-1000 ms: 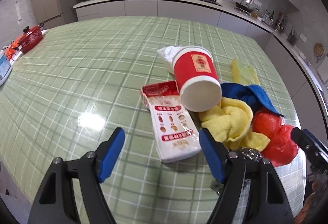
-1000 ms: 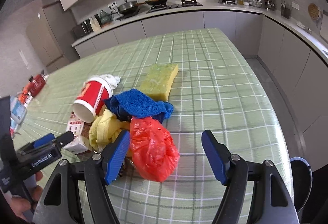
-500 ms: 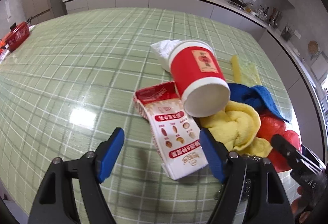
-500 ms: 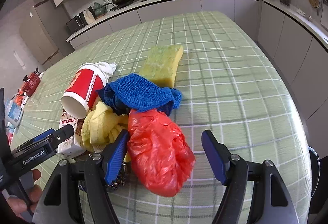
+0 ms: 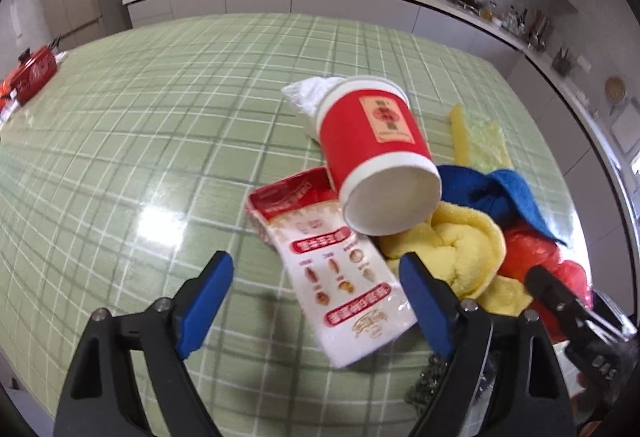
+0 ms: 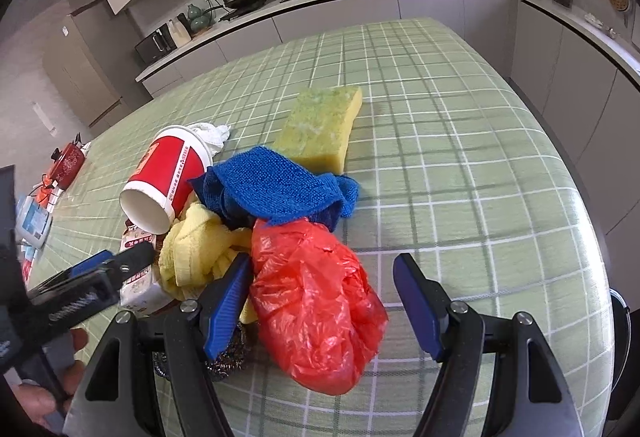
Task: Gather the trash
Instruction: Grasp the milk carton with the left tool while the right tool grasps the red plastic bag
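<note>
A white snack wrapper lies flat on the green checked table, its lower end between the blue pads of my left gripper, whose jaws are opening and do not touch it. A red paper cup lies on its side over the wrapper's top, with a crumpled white tissue behind it. My right gripper stands open around a crumpled red plastic bag; the left pad is close to the bag, the right pad is apart from it. The left gripper shows at the right wrist view's left edge.
A yellow cloth, a blue cloth, a yellow-green sponge and a steel scourer lie in the same heap. A red pot stands at the table's far left. A dark bin shows below the table's right edge.
Both grippers have come lower and closer to the heap. The left jaws stand wider than before, with the wrapper now between them. The red bag fills more of the right gripper's gap.
</note>
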The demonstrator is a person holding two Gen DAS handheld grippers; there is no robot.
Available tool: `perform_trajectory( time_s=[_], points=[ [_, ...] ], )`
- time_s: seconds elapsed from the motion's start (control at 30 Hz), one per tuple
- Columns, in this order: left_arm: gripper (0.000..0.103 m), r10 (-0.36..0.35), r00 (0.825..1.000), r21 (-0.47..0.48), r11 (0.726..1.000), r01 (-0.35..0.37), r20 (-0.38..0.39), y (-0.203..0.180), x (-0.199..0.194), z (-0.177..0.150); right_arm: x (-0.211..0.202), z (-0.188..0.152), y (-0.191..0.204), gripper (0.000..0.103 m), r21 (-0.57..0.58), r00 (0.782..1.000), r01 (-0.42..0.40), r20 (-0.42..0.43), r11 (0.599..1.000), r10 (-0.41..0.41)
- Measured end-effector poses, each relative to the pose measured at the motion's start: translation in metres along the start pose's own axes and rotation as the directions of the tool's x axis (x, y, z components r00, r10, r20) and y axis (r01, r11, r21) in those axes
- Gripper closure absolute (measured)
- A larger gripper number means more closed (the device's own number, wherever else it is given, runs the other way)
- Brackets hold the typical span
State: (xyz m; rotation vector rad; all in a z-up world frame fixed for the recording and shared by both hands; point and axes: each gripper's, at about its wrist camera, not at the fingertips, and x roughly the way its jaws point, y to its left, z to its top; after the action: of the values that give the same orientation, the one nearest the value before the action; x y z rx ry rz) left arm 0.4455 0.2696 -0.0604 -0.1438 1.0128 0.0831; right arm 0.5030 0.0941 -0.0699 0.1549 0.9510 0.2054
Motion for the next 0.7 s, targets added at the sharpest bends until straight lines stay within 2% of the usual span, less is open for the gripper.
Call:
perform_trajectory(
  time_s=[0.17, 0.27, 0.37, 0.4, 0.43, 0.47, 0.6, 0.7],
  points=[
    [0.017, 0.007, 1.0, -0.039, 0.999, -0.008, -0.019, 0.017, 0.009, -0.003, 0.005, 0.002, -0.003, 0.029, -0.007, 1.0, -0.009, -0.01, 1.0, 0.009],
    [0.022, 0.011, 1.0, -0.052, 0.999, -0.011, -0.006, 0.03, 0.005, -0.007, 0.007, 0.003, -0.003, 0.029, -0.01, 1.0, -0.012, -0.008, 1.0, 0.012],
    [0.037, -0.006, 1.0, -0.07, 0.998, 0.006, -0.007, 0.041, 0.006, -0.01, 0.013, 0.003, -0.002, 0.034, -0.018, 1.0, -0.017, -0.023, 1.0, 0.017],
    [0.049, -0.015, 1.0, -0.07, 0.997, 0.014, -0.013, 0.041, 0.007, -0.01, 0.016, 0.002, -0.001, 0.037, -0.02, 0.999, -0.02, -0.033, 1.0, 0.02],
    [0.051, -0.021, 1.0, -0.066, 0.998, 0.02, -0.018, 0.041, 0.009, -0.011, 0.018, 0.001, 0.0, 0.041, -0.023, 0.999, -0.021, -0.041, 1.0, 0.02],
    [0.051, -0.021, 1.0, -0.063, 0.998, 0.02, -0.01, 0.039, 0.006, -0.013, 0.021, -0.001, 0.001, 0.053, -0.028, 0.998, -0.026, -0.049, 0.999, 0.024],
    [0.051, -0.028, 1.0, -0.073, 0.997, 0.029, 0.009, 0.041, 0.0, -0.018, 0.018, -0.006, 0.004, 0.06, -0.046, 0.999, -0.027, -0.036, 0.999, 0.026],
    [0.051, -0.02, 0.999, -0.074, 0.997, 0.023, 0.035, 0.048, -0.009, -0.022, 0.009, -0.009, 0.004, 0.061, -0.048, 1.0, -0.027, -0.015, 0.998, 0.026]
  ],
)
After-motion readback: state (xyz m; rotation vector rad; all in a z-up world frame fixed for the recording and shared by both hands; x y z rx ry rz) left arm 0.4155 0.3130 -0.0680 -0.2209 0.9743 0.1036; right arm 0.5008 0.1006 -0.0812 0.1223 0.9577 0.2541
